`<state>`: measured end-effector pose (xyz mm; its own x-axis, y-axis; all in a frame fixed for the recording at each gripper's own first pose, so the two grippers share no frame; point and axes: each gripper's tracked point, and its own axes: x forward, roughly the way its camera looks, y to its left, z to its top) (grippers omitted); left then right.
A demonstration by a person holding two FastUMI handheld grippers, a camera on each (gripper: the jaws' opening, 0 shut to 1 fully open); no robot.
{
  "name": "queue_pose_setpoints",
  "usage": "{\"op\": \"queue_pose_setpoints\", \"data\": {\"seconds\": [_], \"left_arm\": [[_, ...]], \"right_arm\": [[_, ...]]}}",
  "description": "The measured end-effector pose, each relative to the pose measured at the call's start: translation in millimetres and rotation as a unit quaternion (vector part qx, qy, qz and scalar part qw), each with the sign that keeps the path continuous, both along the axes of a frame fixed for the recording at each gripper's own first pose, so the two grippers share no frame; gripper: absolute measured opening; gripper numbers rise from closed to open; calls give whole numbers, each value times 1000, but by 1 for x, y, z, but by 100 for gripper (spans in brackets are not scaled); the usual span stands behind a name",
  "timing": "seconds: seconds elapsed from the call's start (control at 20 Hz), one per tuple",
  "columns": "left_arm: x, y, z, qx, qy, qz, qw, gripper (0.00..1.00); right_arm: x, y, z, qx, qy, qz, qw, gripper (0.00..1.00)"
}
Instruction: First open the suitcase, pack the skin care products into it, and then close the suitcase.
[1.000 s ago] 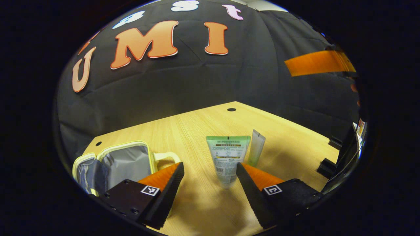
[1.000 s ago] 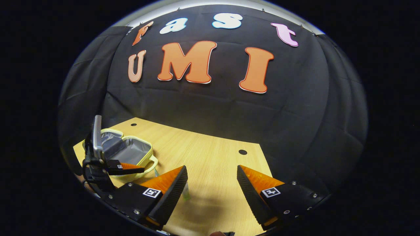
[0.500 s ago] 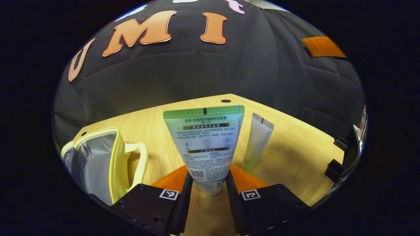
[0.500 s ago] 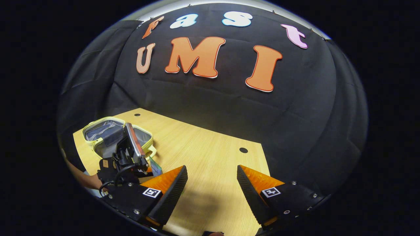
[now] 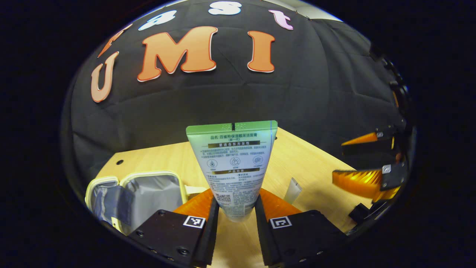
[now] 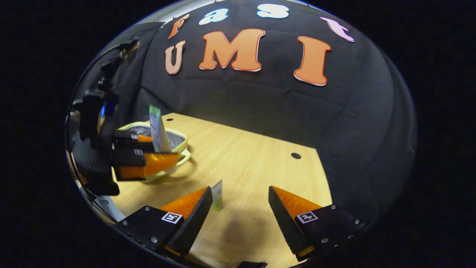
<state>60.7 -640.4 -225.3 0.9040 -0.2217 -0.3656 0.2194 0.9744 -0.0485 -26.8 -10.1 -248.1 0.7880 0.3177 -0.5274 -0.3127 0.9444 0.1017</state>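
My left gripper [image 5: 233, 219] is shut on the lower end of a green-and-white tube [image 5: 232, 163], which stands upright in it, lifted off the table. The open suitcase [image 5: 148, 193], yellow-rimmed with grey lining, lies low at the left. A small pale tube [image 5: 293, 190] stands on the table just right of my fingers. In the right gripper view, my right gripper [image 6: 240, 206] is open above the table, with the small pale tube [image 6: 217, 195] beside its left finger. The left gripper [image 6: 163, 150] holds the green tube [image 6: 158, 130] over the near rim of the suitcase [image 6: 182, 147].
The wooden table [image 6: 253, 156] has small round holes near its far edge and ends at the black cloth wall. The right gripper [image 5: 338, 159] hovers open at the right edge of the left gripper view. A dark clamp [image 5: 359, 213] sits at the table's right edge.
My left gripper shut on the green tube, then lifted it off the table toward the suitcase. The right gripper drew closer to the small pale tube.
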Motion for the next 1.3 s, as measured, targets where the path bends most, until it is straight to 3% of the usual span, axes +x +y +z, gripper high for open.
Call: {"op": "queue_pose_setpoints", "data": {"seconds": [0.3,0.55,0.6,0.65,0.7,0.85,1.0,1.3], "left_arm": [[-33,63,16,52,13,87,995,48],[-51,94,16,62,35,130,989,48],[-52,99,17,65,36,134,988,48],[-53,107,17,70,40,138,987,48],[-53,116,17,74,41,141,986,48],[-52,137,19,72,40,141,987,49],[-48,168,18,62,41,134,988,48],[-28,220,-1,31,55,97,993,48]], "right_arm": [[7,33,-72,5,55,82,995,94],[11,64,-104,11,83,122,989,80],[12,68,-106,13,87,121,989,75],[17,72,-108,23,90,113,989,58],[18,76,-111,28,97,109,989,58],[22,80,-112,38,111,88,989,36],[19,86,-97,45,112,66,990,33],[18,120,-15,39,53,27,997,33]]}}
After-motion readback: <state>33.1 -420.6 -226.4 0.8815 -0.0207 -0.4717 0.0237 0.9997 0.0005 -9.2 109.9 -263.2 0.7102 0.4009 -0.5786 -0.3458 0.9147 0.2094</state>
